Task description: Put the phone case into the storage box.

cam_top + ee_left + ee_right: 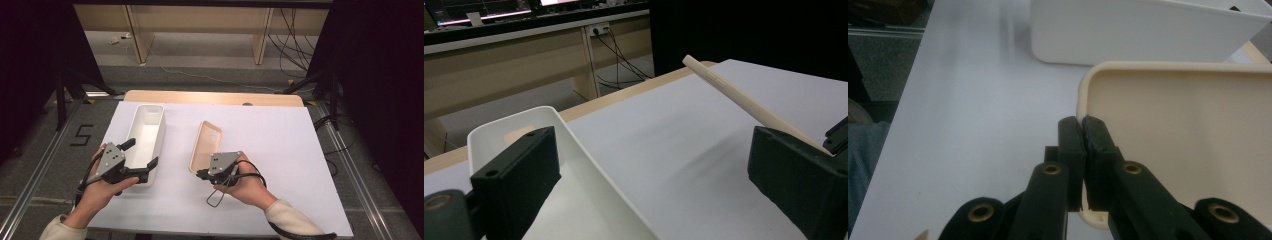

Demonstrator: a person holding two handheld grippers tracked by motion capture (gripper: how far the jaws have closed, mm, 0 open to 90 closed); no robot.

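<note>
- The right gripper (1083,131) has its jaws clamped on the near rim of the beige lid (206,146), which tilts up off the white table sheet (280,150).
- The left gripper (142,159) stands wide open, holding nothing, one jaw over the near end of the white rectangular bin (146,135).
- The bin lies just left of the lid.

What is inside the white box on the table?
The white box looks empty. The left gripper, jaws open over its near end, covers a part of the bottom.
</note>
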